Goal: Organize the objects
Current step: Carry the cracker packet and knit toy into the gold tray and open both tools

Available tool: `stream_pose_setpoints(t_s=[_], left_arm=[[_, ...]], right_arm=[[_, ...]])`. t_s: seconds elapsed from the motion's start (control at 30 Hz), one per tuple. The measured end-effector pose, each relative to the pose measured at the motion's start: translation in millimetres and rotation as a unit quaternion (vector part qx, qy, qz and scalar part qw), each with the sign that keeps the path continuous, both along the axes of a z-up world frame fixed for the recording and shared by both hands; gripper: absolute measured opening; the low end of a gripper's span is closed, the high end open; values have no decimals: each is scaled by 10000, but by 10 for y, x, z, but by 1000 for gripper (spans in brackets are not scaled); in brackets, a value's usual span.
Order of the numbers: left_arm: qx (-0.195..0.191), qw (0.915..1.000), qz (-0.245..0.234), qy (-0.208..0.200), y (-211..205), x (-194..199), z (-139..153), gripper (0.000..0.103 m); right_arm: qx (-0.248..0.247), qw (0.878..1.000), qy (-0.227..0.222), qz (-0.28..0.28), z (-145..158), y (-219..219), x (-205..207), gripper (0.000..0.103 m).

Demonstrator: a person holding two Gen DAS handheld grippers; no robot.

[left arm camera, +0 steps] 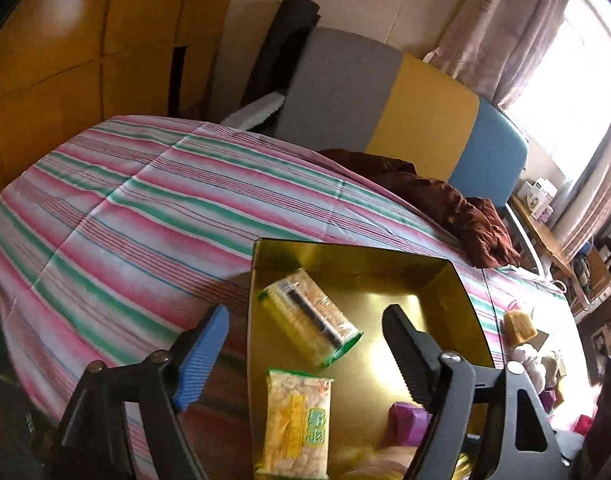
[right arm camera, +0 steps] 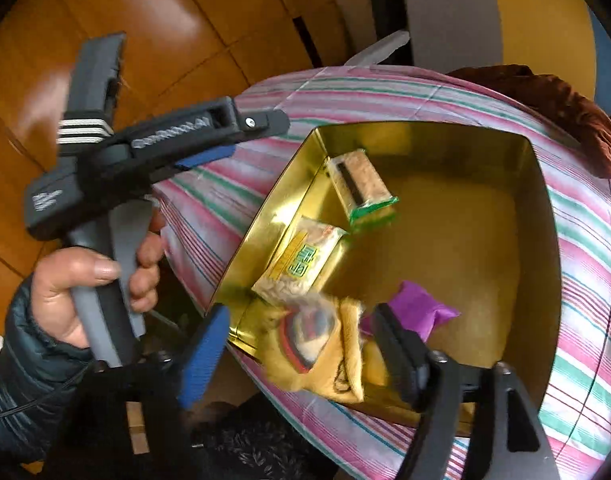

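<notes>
Wooden floor (right arm camera: pixel 153 32) far left of the gold tin (right arm camera: pixel 545 240). Left hand (right arm camera: pixel 85 280) in a dark puffy sleeve (right arm camera: pixel 29 364) left of the tin, wrapped round the grey handle of the left claw (left arm camera: pixel 305 344); jaws spread wide, nothing between the pads, blue fingertip (left arm camera: pixel 201 360) outside the tin's left wall, black one above its floor. Gold tin resting on a pink, green and white striped cloth (left arm camera: pixel 125 208), open top, four packets inside. Along the tin's left wall, a clear cracker pack (left arm camera: pixel 311 320) with a green end toward the far corner, and nearer, a yellow puffed-snack bag (left arm camera: pixel 297 420) with green lettering. At the tin's near edge, a blurred yellow snack packet (right arm camera: pixel 329 344), lying loose between the right claw (right arm camera: pixel 297 344) jaws, which stand parted and press on nothing. Just right of that packet, a purple wrapper (right arm camera: pixel 421 312) on the tin's floor. Beyond the tin's far right corner, a crumpled brown cloth (left arm camera: pixel 445 208). Right of the tin, on the stripes, a small orange block (left arm camera: pixel 519 326).
</notes>
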State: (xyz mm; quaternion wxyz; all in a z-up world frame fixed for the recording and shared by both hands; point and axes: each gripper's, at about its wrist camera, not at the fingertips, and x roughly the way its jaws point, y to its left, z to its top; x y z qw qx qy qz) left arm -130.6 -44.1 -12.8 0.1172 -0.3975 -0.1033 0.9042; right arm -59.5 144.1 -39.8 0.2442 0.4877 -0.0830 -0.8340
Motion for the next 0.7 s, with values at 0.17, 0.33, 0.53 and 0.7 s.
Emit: stream_pose_setpoints(t_s=[0.17, 0.33, 0.53, 0.7], left_arm=[[-208, 9997, 121, 97, -28, 192, -4, 86], [-454, 9981, 266, 333, 46, 393, 39, 91], [-713, 9955, 262, 564, 171, 598, 75, 93], [-892, 9933, 199, 705, 287, 745, 94, 95]], right_arm=[[-24, 9998, -21, -182, -37, 87, 17, 78], [161, 9983, 150, -543, -7, 190, 16, 78], [415, 9947, 413, -851, 57, 250, 92, 78], [785, 9893, 724, -992, 101, 230, 165, 78]])
